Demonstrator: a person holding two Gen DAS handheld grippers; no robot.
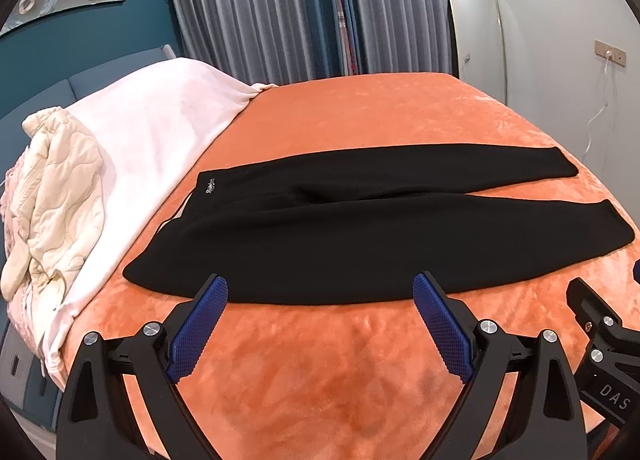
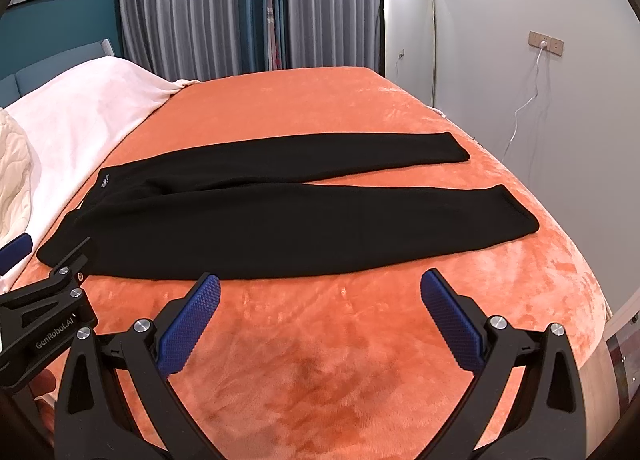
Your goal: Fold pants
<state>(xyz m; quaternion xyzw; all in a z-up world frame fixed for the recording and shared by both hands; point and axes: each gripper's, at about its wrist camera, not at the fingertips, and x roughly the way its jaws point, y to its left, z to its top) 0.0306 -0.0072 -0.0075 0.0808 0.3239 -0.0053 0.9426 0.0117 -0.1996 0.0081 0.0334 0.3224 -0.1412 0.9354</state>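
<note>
Black pants [image 1: 320, 244] lie flat on the orange bedspread [image 1: 320, 372], waistband to the left, both legs running to the right with a narrow gap between them. They also show in the right wrist view [image 2: 248, 228]. My left gripper [image 1: 320, 292] is open and empty, held just in front of the near edge of the pants. My right gripper [image 2: 320, 292] is open and empty, over bare bedspread [image 2: 320, 360] just short of the near leg's edge. The left gripper shows at the left edge of the right wrist view [image 2: 24, 256].
A white blanket [image 1: 160, 132] and a cream quilt [image 1: 56, 196] lie at the left by the blue headboard. Grey curtains [image 1: 304, 8] hang behind the bed. A mirror [image 2: 408, 28] leans on the right wall, with a socket and cable [image 2: 536, 60].
</note>
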